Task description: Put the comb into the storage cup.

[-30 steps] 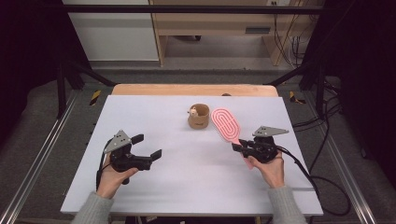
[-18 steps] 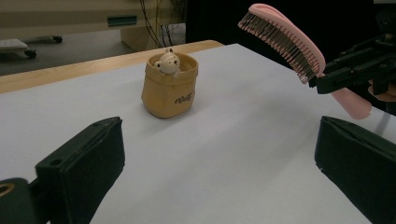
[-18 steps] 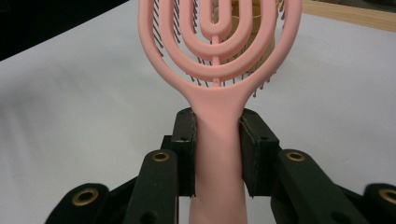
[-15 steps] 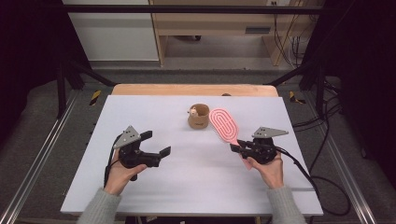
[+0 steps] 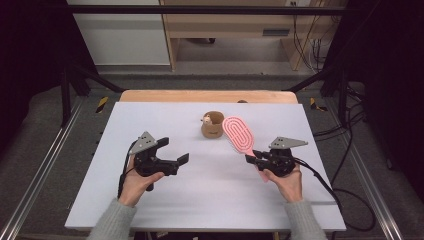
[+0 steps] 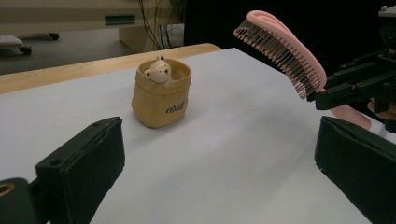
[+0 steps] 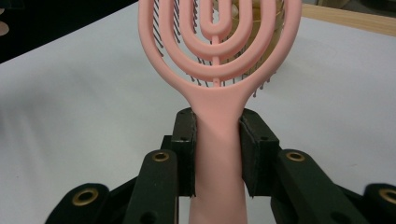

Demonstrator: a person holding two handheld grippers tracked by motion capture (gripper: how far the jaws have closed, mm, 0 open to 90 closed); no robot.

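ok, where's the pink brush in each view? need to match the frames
High view: brush right of centre, head beside the pot, handle in the right tool.
Left gripper view: brush upper right, bristles facing down-left, above the table.
Right gripper view: brush centre, handle clamped between the jaws.
Shared landmark: the tan pot with the bear, and behind the brush head.

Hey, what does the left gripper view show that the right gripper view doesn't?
The left gripper view shows the bear figure peeking from the tan pouch, the brush's dark bristles side-on, and the left tool with its jaws wide apart and nothing between them. The right gripper view shows the right tool clamped on the pink hairbrush at its handle, and the looped back of the head. Both show the brush held above the white table.
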